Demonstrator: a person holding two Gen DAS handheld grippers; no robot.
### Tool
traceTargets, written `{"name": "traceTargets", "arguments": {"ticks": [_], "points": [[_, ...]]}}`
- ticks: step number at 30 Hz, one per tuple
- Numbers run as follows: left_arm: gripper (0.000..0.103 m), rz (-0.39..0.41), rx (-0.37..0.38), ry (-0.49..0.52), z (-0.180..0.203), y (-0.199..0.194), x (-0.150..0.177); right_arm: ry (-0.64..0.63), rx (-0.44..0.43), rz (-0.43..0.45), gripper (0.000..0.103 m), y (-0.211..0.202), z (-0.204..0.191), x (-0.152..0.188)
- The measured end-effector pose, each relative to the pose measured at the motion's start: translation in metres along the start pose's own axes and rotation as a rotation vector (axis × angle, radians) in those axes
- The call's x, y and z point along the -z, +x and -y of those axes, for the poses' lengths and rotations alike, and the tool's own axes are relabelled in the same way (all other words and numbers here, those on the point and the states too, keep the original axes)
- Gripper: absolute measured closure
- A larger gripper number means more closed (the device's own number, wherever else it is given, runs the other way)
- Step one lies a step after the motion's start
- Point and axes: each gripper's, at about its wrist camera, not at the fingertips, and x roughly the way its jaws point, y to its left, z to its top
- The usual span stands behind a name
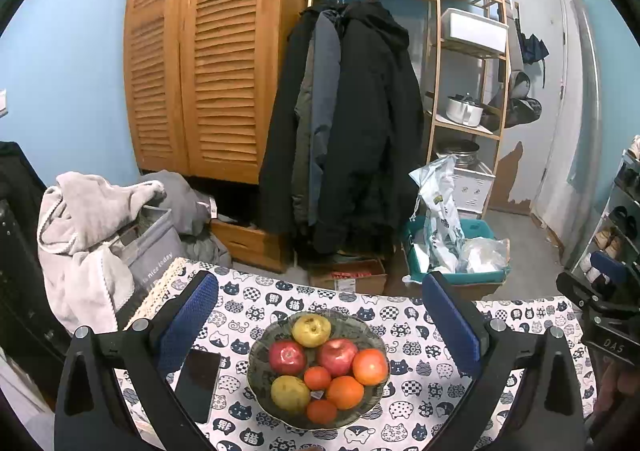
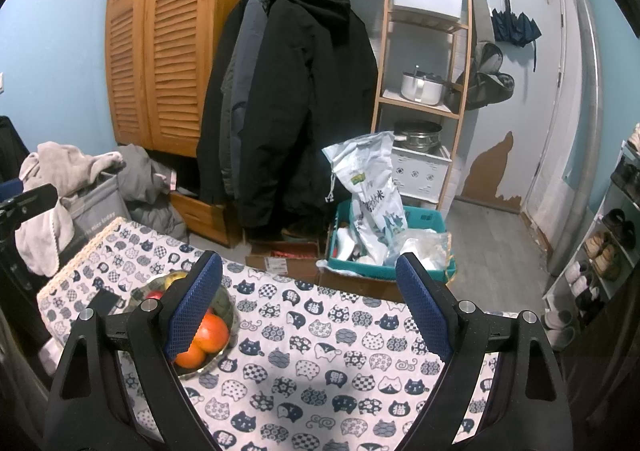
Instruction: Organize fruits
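A dark patterned bowl (image 1: 256, 379) sits on the cat-print tablecloth (image 1: 420, 387). It holds two red apples (image 1: 337, 357), two yellow-green pears (image 1: 311, 329) and several oranges (image 1: 344, 392). My left gripper (image 1: 320, 315) is open and empty, hovering above the bowl with its blue pads either side. My right gripper (image 2: 310, 287) is open and empty over bare tablecloth (image 2: 320, 363), to the right of the bowl (image 2: 228, 307). Its left finger (image 2: 192, 307) hides part of the bowl, where oranges (image 2: 210, 331) show.
A black phone (image 1: 198, 383) lies left of the bowl. Beyond the table's far edge stand cardboard boxes (image 1: 348, 277), a teal crate with bags (image 1: 452, 251), hanging coats (image 1: 352, 123), a wooden wardrobe (image 1: 200, 63) and a laundry basket with towels (image 1: 100, 235). A shoe rack (image 2: 608, 251) stands right.
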Motion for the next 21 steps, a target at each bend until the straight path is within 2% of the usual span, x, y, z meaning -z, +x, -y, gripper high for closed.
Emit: {"name": "traceTargets", "arguments": {"ticks": [21], "points": [[0.000,0.005,-0.010,0.002,-0.0032,-0.0011,-0.0009,-0.002,0.001,0.001,0.016,-0.0003,-0.0003,0.0003]]}}
